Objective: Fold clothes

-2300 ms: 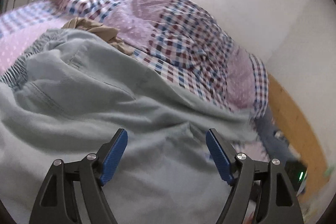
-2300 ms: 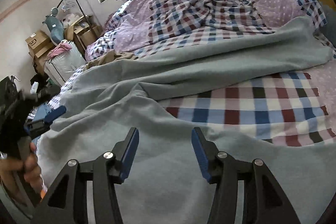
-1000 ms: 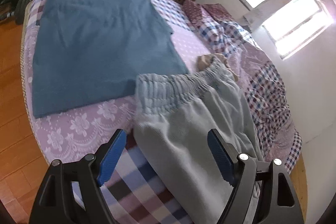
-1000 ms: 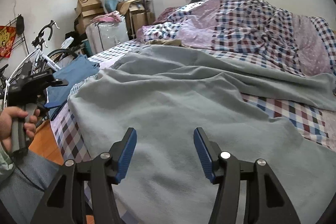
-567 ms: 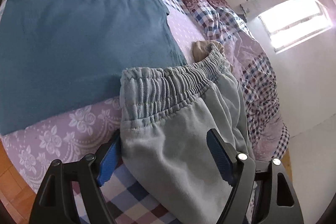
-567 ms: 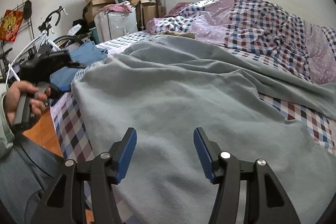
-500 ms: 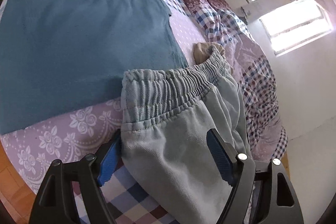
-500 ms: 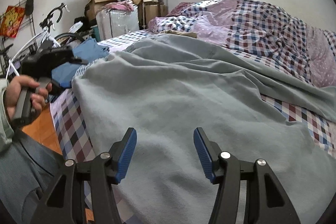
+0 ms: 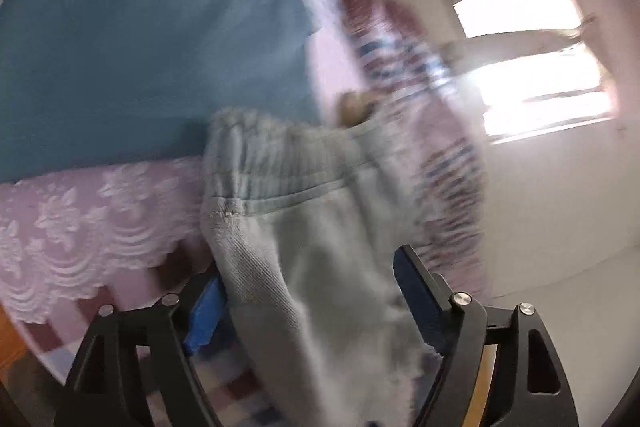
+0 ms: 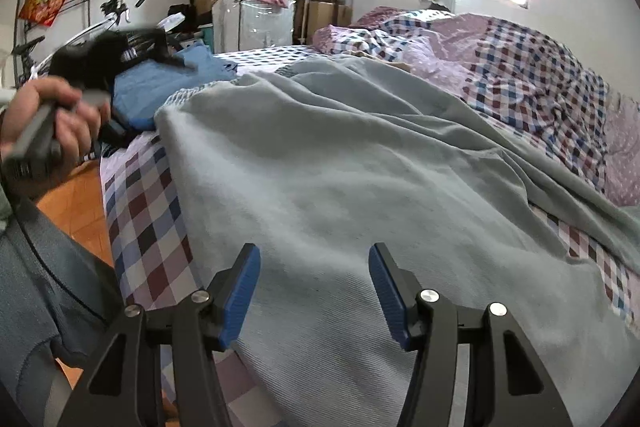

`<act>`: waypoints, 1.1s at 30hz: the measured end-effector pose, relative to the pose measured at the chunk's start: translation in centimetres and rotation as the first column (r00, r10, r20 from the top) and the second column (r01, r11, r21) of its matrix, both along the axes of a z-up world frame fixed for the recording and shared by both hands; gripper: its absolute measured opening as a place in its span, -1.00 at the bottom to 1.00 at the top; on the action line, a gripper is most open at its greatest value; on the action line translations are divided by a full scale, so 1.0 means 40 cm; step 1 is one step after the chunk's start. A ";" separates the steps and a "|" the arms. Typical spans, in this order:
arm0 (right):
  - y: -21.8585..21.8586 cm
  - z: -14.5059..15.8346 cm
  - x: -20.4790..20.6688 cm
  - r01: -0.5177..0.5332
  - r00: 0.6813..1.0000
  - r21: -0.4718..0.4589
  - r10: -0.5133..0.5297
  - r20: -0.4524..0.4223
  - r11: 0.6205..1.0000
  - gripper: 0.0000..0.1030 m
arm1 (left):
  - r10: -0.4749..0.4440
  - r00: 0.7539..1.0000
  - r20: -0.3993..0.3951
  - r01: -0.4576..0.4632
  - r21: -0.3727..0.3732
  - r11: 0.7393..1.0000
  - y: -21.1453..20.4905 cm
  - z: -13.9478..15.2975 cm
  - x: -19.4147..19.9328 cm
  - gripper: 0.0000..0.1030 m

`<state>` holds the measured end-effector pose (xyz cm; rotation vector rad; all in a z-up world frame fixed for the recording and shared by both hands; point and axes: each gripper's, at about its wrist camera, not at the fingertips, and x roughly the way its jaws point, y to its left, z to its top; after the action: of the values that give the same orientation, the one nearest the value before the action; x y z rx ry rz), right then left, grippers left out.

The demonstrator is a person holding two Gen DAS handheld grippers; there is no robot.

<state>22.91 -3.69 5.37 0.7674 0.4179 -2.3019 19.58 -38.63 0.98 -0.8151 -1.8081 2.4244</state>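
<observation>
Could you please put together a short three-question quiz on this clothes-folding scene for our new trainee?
1. True or false: the right gripper is clamped shut on the grey sweatpants.
2. Which part of the sweatpants lies nearest the left gripper? A) a leg cuff B) the elastic waistband C) a drawstring
3. Fill in: beside the waistband on the bed lies a flat ____ garment.

Key:
1. False: its jaws stand open over the fabric.
2. B: the waistband corner sits between the open fingers.
3. Blue.
</observation>
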 end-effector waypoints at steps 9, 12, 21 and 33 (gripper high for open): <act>-0.018 -0.009 0.001 -0.021 1.000 0.007 0.021 -0.009 1.000 0.17 | -0.035 0.991 0.129 0.046 -0.084 0.995 0.010 -0.010 -0.032 0.17; -0.019 -0.010 -0.001 -0.022 1.000 0.009 0.022 -0.012 1.000 0.17 | -0.038 0.991 0.127 0.048 -0.074 0.996 0.004 -0.015 -0.038 0.17; -0.026 -0.008 0.012 -0.039 0.999 0.019 0.039 -0.032 0.999 0.17 | -0.044 0.991 0.124 0.047 -0.026 0.999 -0.021 -0.034 -0.072 0.23; -0.045 -0.018 0.038 -0.081 0.994 0.061 0.085 -0.065 0.995 0.18 | -0.043 0.983 0.178 0.054 -0.054 0.997 -0.026 -0.039 -0.092 0.23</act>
<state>24.44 -5.47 4.64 0.6887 0.5395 -2.2513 15.90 -39.68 -0.57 -1.0987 -1.7550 2.4560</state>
